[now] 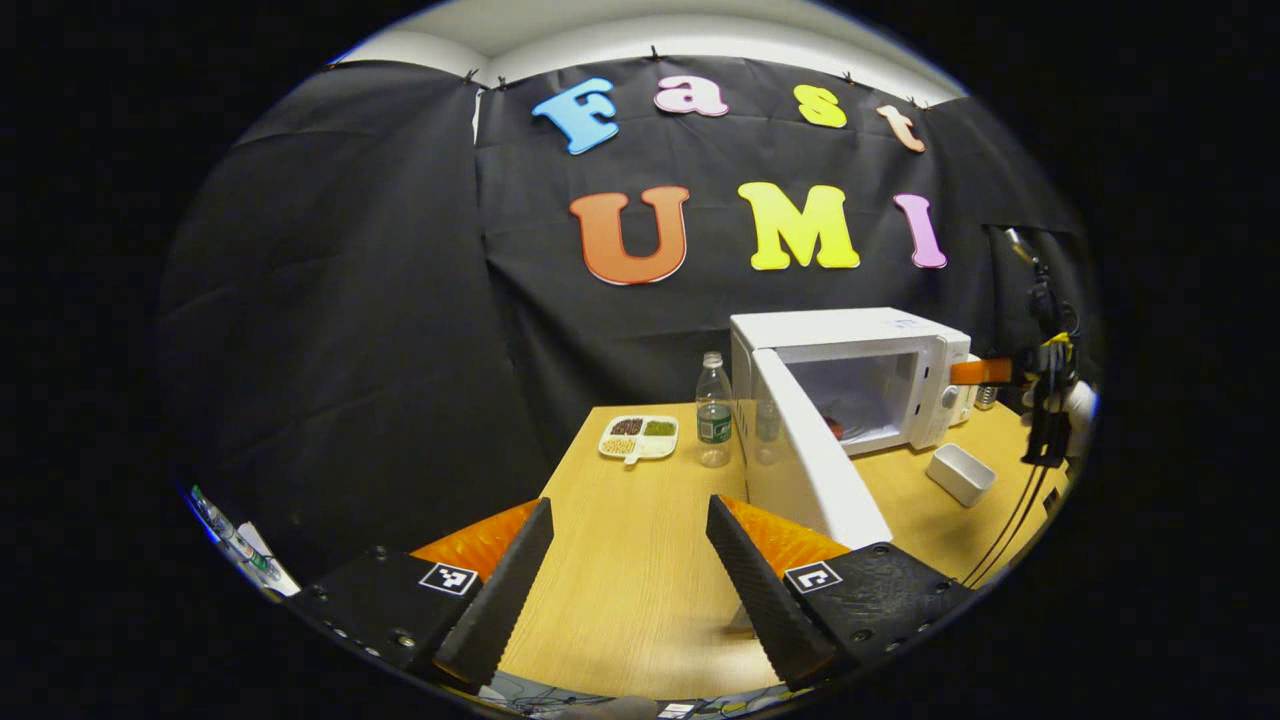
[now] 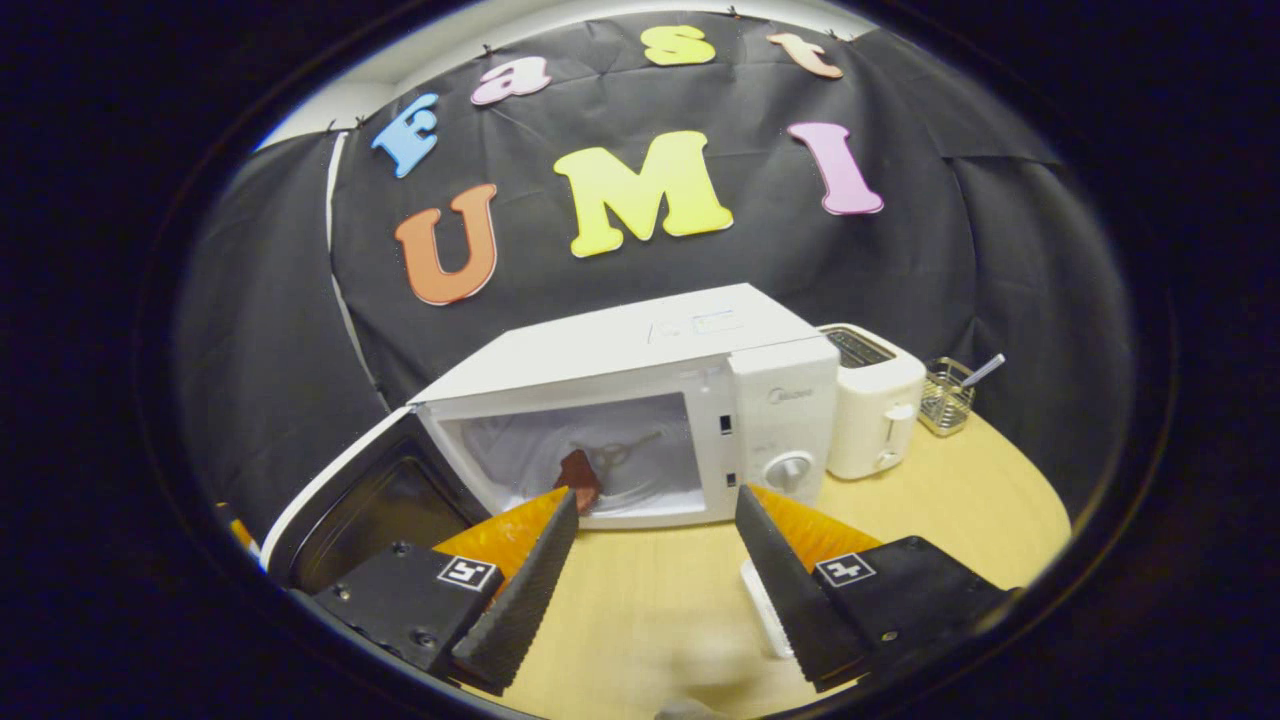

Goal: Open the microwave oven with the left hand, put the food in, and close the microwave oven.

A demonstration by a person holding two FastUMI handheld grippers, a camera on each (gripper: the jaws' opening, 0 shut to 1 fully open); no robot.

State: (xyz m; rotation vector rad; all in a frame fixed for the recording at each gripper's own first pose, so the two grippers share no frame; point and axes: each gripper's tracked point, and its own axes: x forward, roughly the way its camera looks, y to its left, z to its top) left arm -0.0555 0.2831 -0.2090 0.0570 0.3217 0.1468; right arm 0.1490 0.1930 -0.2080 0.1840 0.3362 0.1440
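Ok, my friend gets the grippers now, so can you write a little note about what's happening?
Left gripper: open, holding nothing, near the microwave door.
Right gripper: open, holding nothing, in front of the microwave.
Things: the door stands wide open; a reddish piece of food lies inside the microwave. A white dish sits on the table.
Done: door opened, food in.
Left: swing the door shut with the left gripper.

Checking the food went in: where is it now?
In the right gripper view, the red food lies inside the open microwave, near the cavity's front left, beside the open door.
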